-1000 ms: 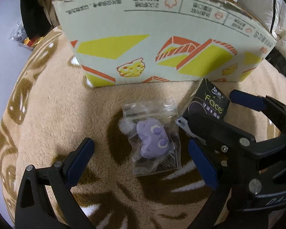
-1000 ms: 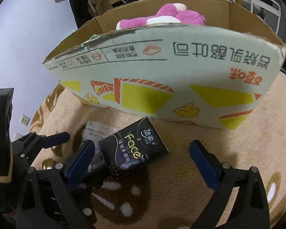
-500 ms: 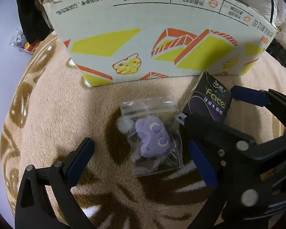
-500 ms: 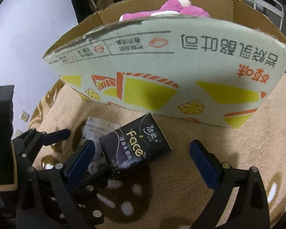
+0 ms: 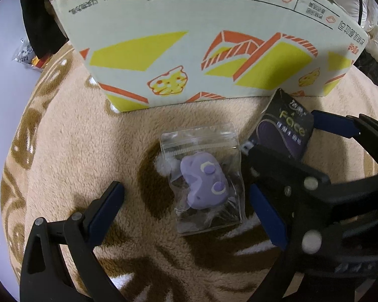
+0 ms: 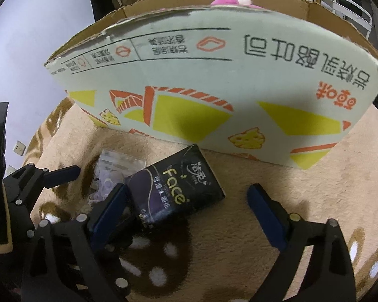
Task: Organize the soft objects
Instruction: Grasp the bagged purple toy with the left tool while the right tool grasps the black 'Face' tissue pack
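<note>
While the right gripper (image 6: 186, 210) starts narrowing its jaws, the tissue pack (image 6: 179, 188) lies between them at lower centre of its view, one blue pad beside its edge, the other not yet touching. That closing suggests the pack is the next pickup. Lower in the left view, the left gripper (image 5: 186, 209) has held steady, fingers spread around the bagged purple toy (image 5: 204, 183) (untouched). Beyond both, filling the upper frame, stands the box (image 6: 214, 80), a pink plush (image 6: 229, 0) already inside.

The tall printed cardboard box (image 6: 214, 88) walls off the far side of my tan plush blanket (image 6: 239, 239); open blanket lies right of the black tissue pack (image 6: 179, 191).
</note>
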